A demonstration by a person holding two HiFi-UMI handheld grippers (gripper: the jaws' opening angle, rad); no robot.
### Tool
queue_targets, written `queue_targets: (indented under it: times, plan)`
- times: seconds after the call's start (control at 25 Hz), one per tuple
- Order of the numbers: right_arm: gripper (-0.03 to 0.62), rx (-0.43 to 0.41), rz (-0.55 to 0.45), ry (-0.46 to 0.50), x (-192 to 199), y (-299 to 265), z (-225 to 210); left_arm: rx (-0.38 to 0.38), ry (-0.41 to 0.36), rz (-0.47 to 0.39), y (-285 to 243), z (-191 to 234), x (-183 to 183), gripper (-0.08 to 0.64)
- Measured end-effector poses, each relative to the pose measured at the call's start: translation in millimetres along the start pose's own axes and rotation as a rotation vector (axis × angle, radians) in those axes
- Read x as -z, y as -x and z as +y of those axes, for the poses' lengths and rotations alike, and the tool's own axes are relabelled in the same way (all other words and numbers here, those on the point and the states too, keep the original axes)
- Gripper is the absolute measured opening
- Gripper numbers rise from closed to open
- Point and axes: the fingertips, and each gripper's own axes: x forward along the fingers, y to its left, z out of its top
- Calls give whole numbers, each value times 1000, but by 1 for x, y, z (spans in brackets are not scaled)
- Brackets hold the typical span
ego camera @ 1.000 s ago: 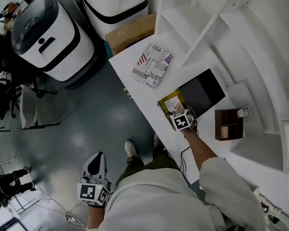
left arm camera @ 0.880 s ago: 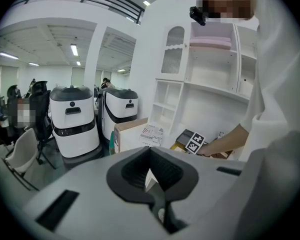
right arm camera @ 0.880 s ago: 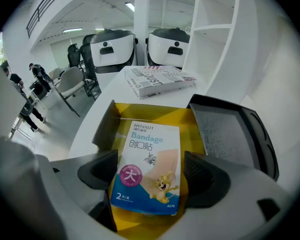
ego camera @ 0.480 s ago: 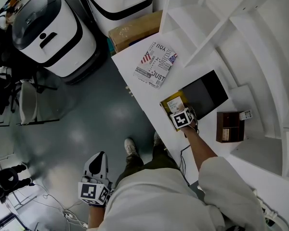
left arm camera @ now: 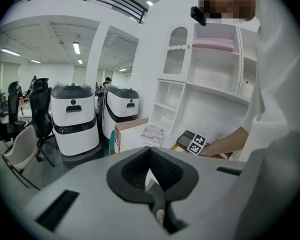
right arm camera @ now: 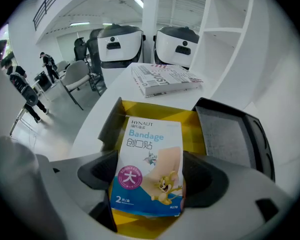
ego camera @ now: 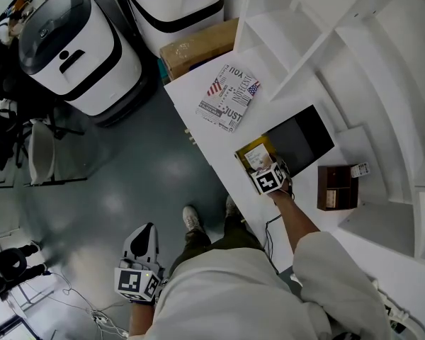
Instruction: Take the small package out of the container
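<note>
At the near-left edge of the white surface (ego camera: 186, 91), the right tongs (ego camera: 259, 166) are closed on the small package (ego camera: 256, 156), a flat bandage pack printed in white, blue and pink. In the right gripper view, one jaw bears on each long side of the small package (right arm camera: 150, 156), which sits over the open top of the yellow container (right arm camera: 192, 121). Whether its lower end touches the container floor cannot be told. A dark flat lid (ego camera: 299, 137) lies just beside the container on its right. A printed book (ego camera: 228, 98) lies farther along the surface, apart from the container. A brown box (ego camera: 336, 185) stands right of the lid. The left tongs (ego camera: 142, 238) hang low over the grey floor (ego camera: 127, 176), well apart from the surface. Their jaws are together with nothing between them.
</note>
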Motion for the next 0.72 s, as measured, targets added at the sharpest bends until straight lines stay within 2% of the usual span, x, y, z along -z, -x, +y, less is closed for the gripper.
queue_targets:
  times: [0.2, 0.72]
  plan:
    - [423, 10, -95, 2, -13, 25, 2, 18, -7, -19, -1, -3, -7, 8]
    - [423, 155, -399, -24, -57, 128, -9, 119, -47, -73, -16, -20, -33, 8]
